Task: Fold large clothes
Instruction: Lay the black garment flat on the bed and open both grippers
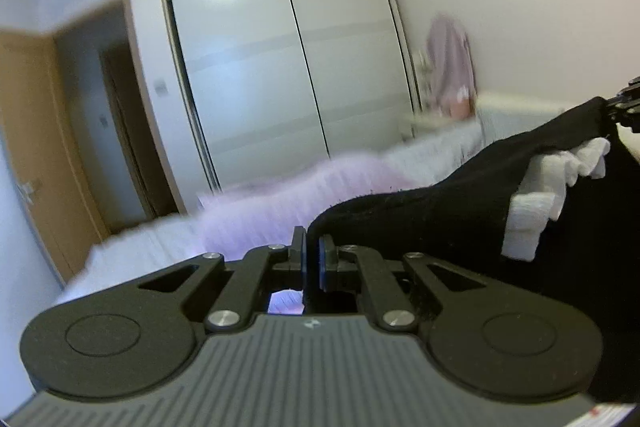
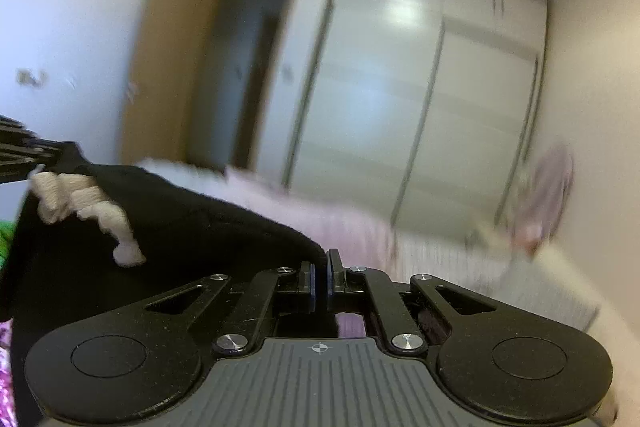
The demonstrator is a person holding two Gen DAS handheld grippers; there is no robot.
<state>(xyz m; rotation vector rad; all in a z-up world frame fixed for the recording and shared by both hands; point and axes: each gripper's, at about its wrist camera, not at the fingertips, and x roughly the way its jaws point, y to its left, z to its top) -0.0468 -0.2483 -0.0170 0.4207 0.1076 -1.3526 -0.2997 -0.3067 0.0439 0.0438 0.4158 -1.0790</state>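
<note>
Both claws pinch the black garment (image 1: 440, 211) by its top edge: left claw (image 1: 313, 259), right claw (image 2: 319, 279). It hangs stretched between them above the bed (image 1: 248, 219). Best keep the edge taut and level, lowering both ends together.

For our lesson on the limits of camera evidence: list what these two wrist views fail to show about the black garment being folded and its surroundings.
1. Black garment: its lower part is cut off by the frame edge and hidden behind the left hand-held gripper; its type is unclear.
2. Right view: the right hand-held gripper hides the cloth below it.
3. Bed and wardrobe: motion-blurred.
4. Pink item by the wall: too blurred to identify.
</note>
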